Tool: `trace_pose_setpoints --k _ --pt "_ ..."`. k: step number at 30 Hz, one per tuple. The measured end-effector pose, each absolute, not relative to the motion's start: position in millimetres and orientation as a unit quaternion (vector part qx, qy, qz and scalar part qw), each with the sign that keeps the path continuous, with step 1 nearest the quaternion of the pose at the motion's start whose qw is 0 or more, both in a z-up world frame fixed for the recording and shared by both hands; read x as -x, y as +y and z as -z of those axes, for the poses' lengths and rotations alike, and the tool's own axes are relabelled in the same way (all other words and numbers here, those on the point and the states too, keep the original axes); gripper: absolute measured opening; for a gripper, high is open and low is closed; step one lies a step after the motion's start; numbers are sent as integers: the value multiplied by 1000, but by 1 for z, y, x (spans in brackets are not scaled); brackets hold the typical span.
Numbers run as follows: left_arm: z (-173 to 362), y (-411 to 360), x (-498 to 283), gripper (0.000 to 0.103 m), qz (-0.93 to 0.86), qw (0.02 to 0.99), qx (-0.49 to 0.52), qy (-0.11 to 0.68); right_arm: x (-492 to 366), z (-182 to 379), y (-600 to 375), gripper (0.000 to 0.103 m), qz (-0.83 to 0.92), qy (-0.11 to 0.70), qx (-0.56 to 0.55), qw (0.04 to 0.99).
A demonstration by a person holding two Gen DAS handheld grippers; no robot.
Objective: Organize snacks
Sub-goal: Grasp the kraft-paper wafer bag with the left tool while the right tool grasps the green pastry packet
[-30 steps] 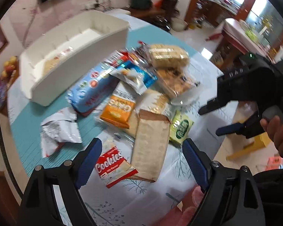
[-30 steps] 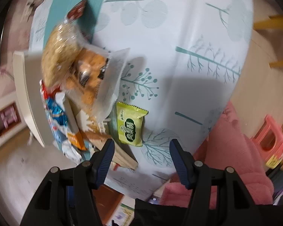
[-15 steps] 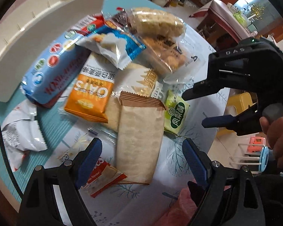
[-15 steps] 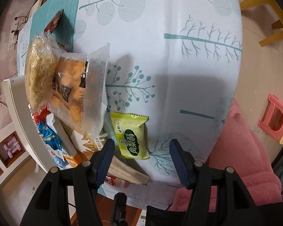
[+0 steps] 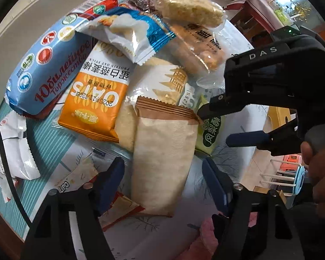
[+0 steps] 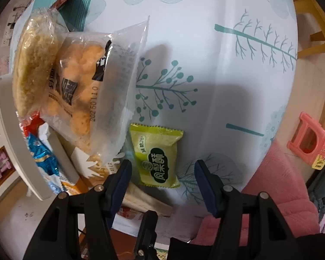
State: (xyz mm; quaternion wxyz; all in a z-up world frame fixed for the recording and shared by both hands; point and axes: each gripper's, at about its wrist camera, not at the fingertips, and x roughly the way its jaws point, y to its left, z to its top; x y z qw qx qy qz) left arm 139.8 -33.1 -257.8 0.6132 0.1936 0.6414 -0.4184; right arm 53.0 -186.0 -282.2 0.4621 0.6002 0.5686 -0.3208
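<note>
Both grippers gape: left gripper (image 5: 162,173) straddles tan packet (image 5: 162,164), right gripper (image 6: 162,177) green packet (image 6: 157,156).

Left wrist camera sits low and close over the snack pile, looking forward between its own open fingers at the tan packet (image 5: 162,162). Right wrist camera looks steeply down on the tablecloth (image 6: 216,65) from nearby. Shared by both: the green packet (image 5: 210,134) (image 6: 158,158); the right gripper (image 5: 214,125) itself shows in the left view.
</note>
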Motion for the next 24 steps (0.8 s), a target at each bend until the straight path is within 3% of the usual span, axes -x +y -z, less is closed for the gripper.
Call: trace_pose_setpoints --k 2,21,24 --pt "259 -34 -140 64 418 608 -191 647 -57 285 -184 53 322 573 -595 462" --pt "266 -46 -136 64 393 609 -208 656 -92 285 -184 44 314 603 -561 471" --pt "268 -50 -138 57 387 613 -212 655 -94 283 -181 40 307 610 -552 477"
